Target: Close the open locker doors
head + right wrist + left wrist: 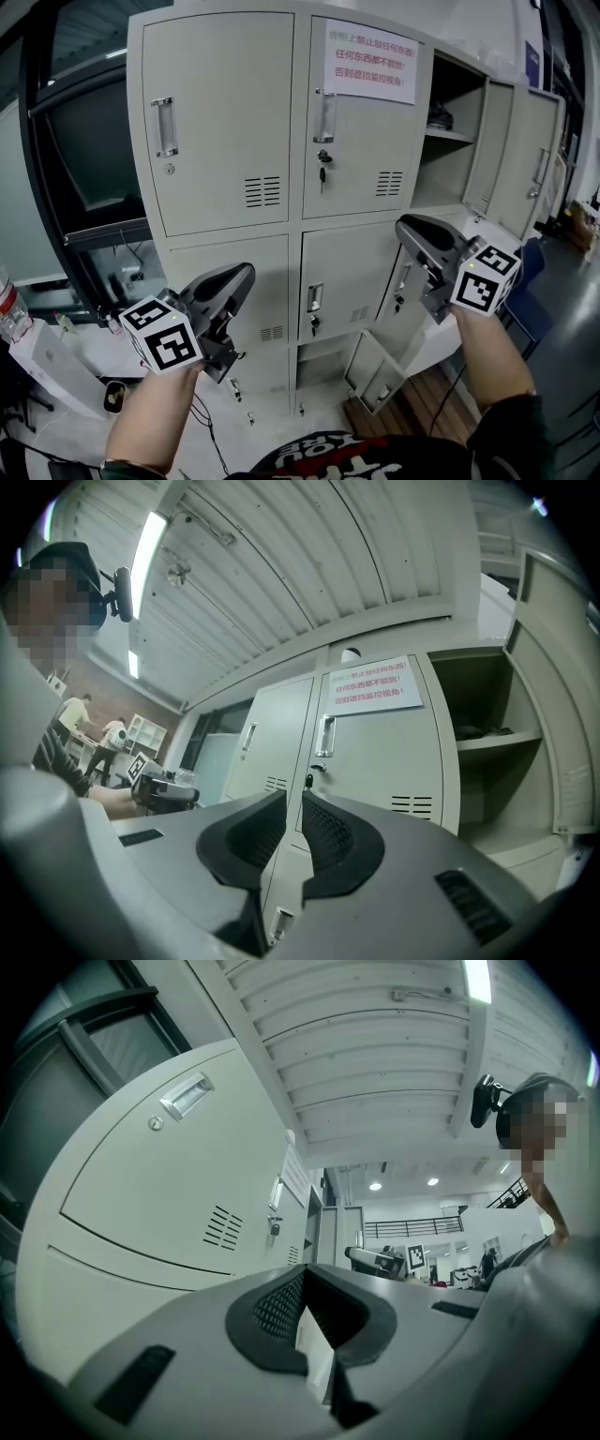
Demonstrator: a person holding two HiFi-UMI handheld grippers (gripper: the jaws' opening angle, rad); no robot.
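Three doors of the locker [216, 122] hang open. The top door [539, 169] at the right is swung wide, the middle door [392, 314] under it is ajar, and the bottom door [373, 370] is angled outward low down. I can't tell which column the bottom one belongs to. My right tool [405, 228] sits just in front of the middle door's upper edge, and I can't tell whether it touches. Its own view shows the jaws released, a slit apart with nothing pinched and a pale door face showing through the gap. My left tool [246, 274] is lower and well to the left, in front of the closed left column and well apart from every open door. Its jaws are also loose, a little apart and empty. Only the head view takes in all three doors. The right gripper view, looking from below, adds the top compartment's shelf [497, 738] and the red-lettered notice [373, 684]. The left gripper view shows closed doors and, beyond them, the right tool.
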